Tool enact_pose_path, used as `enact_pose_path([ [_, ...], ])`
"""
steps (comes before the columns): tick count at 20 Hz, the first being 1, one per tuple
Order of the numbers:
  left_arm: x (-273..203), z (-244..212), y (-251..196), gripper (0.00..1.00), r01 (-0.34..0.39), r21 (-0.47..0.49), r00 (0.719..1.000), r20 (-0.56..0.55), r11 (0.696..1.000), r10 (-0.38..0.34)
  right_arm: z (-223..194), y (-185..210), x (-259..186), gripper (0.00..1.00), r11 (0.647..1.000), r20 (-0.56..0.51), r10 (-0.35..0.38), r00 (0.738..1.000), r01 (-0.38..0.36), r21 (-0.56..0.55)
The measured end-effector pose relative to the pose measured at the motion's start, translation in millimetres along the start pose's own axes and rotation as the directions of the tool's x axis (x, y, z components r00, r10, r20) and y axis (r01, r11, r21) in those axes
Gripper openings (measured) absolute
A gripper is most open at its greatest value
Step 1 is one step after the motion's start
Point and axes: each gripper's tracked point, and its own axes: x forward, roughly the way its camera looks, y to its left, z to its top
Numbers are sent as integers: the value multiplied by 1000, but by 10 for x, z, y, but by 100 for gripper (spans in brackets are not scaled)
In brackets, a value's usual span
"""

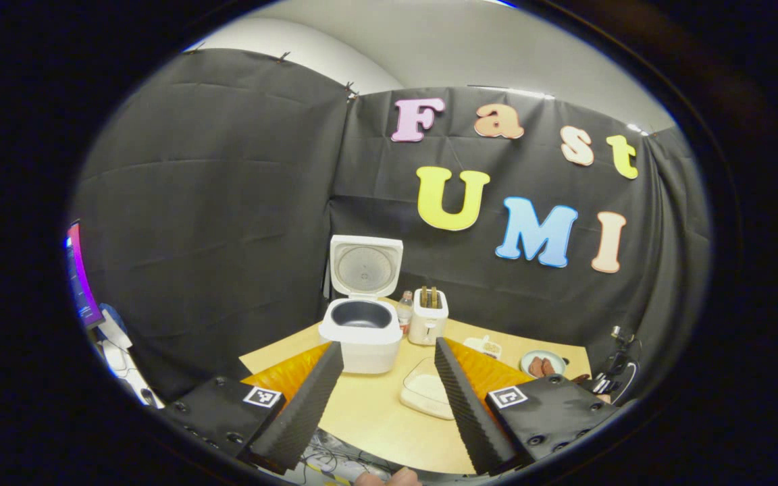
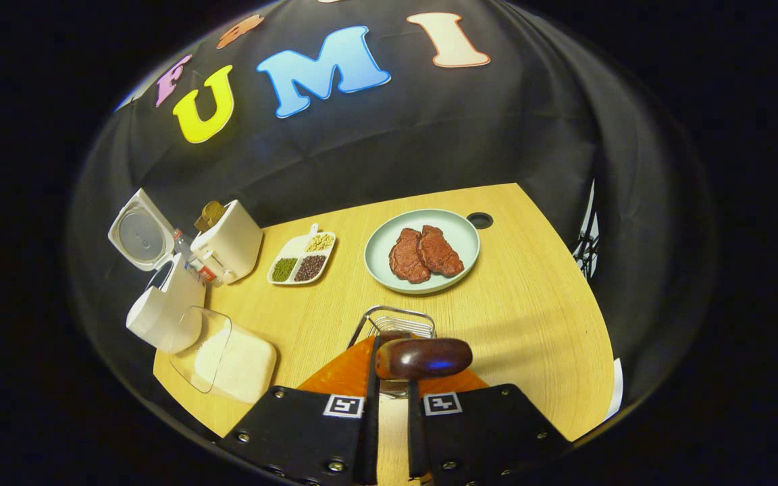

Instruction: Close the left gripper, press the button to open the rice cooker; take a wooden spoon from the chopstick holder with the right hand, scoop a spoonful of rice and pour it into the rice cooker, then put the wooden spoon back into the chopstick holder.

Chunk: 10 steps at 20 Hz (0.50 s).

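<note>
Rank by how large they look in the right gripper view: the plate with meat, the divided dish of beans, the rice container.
1. Plate with meat and rice container: look alike; the container is nearer the camera, so unranked.
2. Divided dish of beans: smallest.

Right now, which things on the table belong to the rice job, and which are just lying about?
Job: rice cooker, lid open; rice box; wooden spoon in the right gripper; wire holder.
Lying about: plate of meat, bean tray, toaster, bottle.

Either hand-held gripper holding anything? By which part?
Right hand-held gripper clamps the dark brown wooden spoon near its rounded end. Left hand-held gripper is open, empty.
</note>
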Motion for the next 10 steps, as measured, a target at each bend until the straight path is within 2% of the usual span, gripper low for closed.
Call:
enact_pose_path([
  [4,11,32,-124,95,15,-4,1000,18,1000,-15,-56,39,-114,21,997,-11,13,1000,-14,-82],
  [7,8,15,-204,100,29,-12,999,21,1000,-29,-137,68,-231,24,996,-49,22,999,-26,-82],
  [8,5,35,-220,91,33,-14,999,29,999,-32,-149,100,-284,25,997,-51,33,998,-36,-71],
  [9,9,56,-232,91,36,-15,999,38,999,-35,-174,141,-356,17,996,-54,52,997,-56,-67],
  [10,10,75,-244,91,40,-16,998,45,999,-39,-210,130,-413,19,996,-57,51,997,-55,-68],
])
